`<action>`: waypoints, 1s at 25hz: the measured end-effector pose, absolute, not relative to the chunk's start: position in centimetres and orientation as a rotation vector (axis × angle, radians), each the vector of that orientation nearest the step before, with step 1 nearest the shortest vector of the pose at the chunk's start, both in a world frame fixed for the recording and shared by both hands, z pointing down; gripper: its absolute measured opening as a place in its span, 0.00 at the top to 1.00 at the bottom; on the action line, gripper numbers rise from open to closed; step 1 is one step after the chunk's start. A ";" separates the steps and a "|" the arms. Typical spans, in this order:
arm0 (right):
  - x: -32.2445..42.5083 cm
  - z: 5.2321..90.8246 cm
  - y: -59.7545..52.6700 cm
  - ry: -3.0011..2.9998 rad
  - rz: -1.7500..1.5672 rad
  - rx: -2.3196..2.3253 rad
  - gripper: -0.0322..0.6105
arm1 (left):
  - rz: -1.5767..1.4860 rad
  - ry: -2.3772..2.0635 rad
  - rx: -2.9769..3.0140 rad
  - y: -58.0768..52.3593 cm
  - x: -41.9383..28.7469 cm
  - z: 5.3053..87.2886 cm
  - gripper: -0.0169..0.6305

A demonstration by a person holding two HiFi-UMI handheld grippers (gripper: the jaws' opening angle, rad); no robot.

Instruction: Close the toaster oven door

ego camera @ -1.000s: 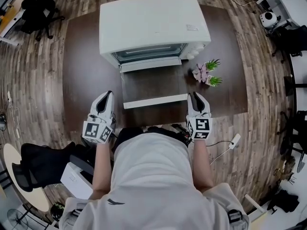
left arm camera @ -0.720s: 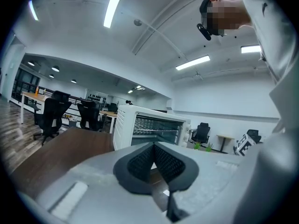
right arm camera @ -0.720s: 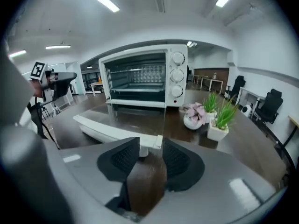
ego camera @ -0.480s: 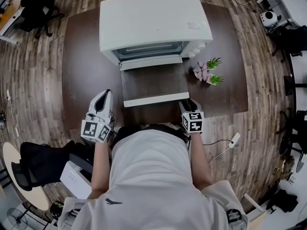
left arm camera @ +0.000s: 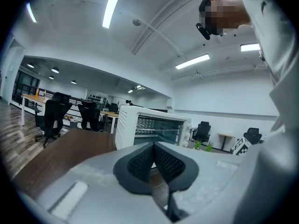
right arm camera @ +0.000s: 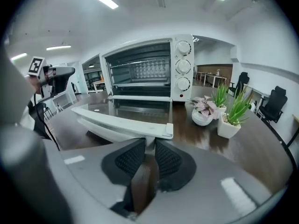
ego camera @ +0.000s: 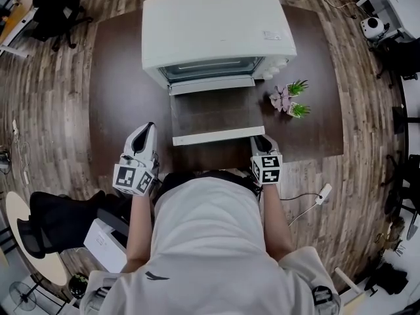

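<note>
You are at the start of the closing step: the toaster oven sits at the back of the table, and its door hangs fully open, lying flat out from the oven's mouth toward you. Your right tool is at the right end of the door's handle, on the oven's knob side. Its jaws are closing with only a narrow gap left, and the handle's edge sits just at their tips, not visibly pinched. Your left tool hangs off the door's left corner, jaws together and empty. Next, I judge, you should get under or onto that handle end and swing the door up to the oven front, clear of the potted plants beside it.
</note>
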State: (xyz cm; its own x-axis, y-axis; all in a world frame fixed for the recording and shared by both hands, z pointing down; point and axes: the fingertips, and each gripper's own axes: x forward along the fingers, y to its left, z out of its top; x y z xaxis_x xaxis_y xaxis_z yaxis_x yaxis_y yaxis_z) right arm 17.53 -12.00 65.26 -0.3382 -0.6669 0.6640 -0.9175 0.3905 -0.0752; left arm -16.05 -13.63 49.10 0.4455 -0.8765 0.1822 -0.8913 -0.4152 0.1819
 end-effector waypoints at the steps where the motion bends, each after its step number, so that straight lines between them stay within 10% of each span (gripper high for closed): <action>1: 17.5 64.6 -12.0 -2.124 0.581 1.358 0.84 | 0.085 -1.528 2.447 -13.6 -16.1 49.2 0.97; 25: 14.3 43.7 -26.2 -2.450 -0.045 1.689 0.95 | 0.072 -1.564 2.418 -13.9 -17.2 49.4 0.97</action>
State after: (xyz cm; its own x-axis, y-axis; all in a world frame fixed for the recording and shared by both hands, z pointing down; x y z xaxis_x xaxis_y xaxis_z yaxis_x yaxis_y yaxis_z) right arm 14.29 -26.23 43.71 -0.3463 -0.9306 0.1188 -0.9256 0.3595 0.1181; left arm -17.20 -13.85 49.39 0.4193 -0.8895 0.1817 -0.9024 -0.3866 0.1902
